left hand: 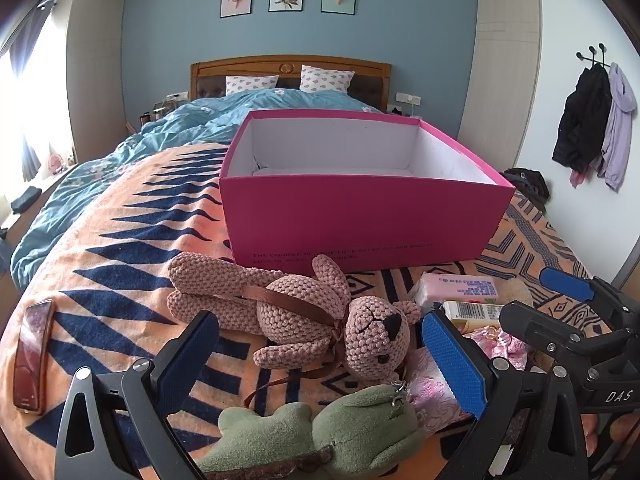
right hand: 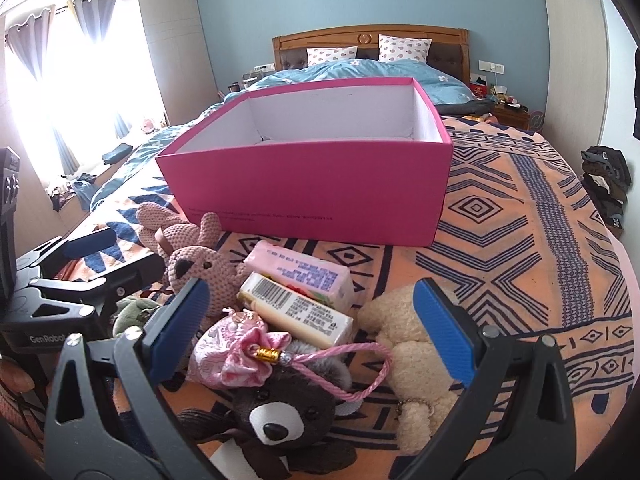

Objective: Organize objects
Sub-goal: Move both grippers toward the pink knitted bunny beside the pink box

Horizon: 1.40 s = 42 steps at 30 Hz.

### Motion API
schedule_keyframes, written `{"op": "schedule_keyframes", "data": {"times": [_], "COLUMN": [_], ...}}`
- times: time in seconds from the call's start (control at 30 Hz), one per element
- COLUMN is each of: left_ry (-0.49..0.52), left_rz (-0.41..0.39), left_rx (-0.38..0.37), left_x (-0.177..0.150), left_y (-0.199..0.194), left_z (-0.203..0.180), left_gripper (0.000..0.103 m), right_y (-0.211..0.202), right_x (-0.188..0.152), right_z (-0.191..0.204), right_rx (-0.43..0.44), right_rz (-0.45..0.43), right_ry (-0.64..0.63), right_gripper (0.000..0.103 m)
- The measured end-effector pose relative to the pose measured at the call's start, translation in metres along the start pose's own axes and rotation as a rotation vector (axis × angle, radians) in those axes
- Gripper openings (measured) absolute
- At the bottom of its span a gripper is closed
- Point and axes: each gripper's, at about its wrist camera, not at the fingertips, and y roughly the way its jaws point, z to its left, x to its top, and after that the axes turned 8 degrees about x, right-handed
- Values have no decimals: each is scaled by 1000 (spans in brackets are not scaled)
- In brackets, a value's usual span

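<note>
An open pink box [left hand: 360, 216] with a white inside stands on the patterned bedspread; it also shows in the right wrist view [right hand: 312, 192]. My left gripper [left hand: 320, 356] is open over a pink crocheted bunny [left hand: 304, 312], with a green plush [left hand: 320, 436] just below it. My right gripper [right hand: 320, 328] is open above a pink satin pouch [right hand: 232, 352], a cream soap bar [right hand: 296, 312], a pink soap pack [right hand: 304, 276], a dark bear [right hand: 276, 416] and a cream plush [right hand: 412, 356]. Both grippers hold nothing.
A phone [left hand: 32, 356] lies on the bedspread at the left. A blue duvet [left hand: 120, 160] and pillows cover the far bed. Coats [left hand: 596, 120] hang on the right wall. The right gripper shows in the left wrist view [left hand: 568, 308].
</note>
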Motion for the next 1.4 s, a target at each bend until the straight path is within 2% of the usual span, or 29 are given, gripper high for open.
{"op": "schedule_keyframes", "data": {"times": [0.53, 0.87, 0.97, 1.03, 1.13, 1.23, 1.4], "left_ry": [5, -7, -3, 0, 13, 41, 69], "left_rz": [0, 5, 14, 12, 7, 7, 32], "left_rx": [-7, -14, -1, 3, 13, 7, -5], "left_x": [1, 1, 0, 0, 1, 4, 8], "left_y": [1, 6, 10, 11, 14, 18, 32], "left_z": [3, 20, 30, 36, 44, 49, 55], "left_gripper": [103, 103, 103, 103, 103, 102, 98], "right_y": [4, 11, 16, 21, 34, 49, 65], "right_x": [2, 5, 6, 7, 8, 6, 14], "right_z": [0, 15, 27, 34, 48, 58, 63], "right_rx": [25, 89, 132, 172, 230, 245, 243], "right_rz": [6, 32, 56, 74, 121, 165, 187], "right_ry": [4, -32, -66, -90, -115, -147, -151], "right_gripper": [102, 102, 95, 82, 75, 71, 71]}}
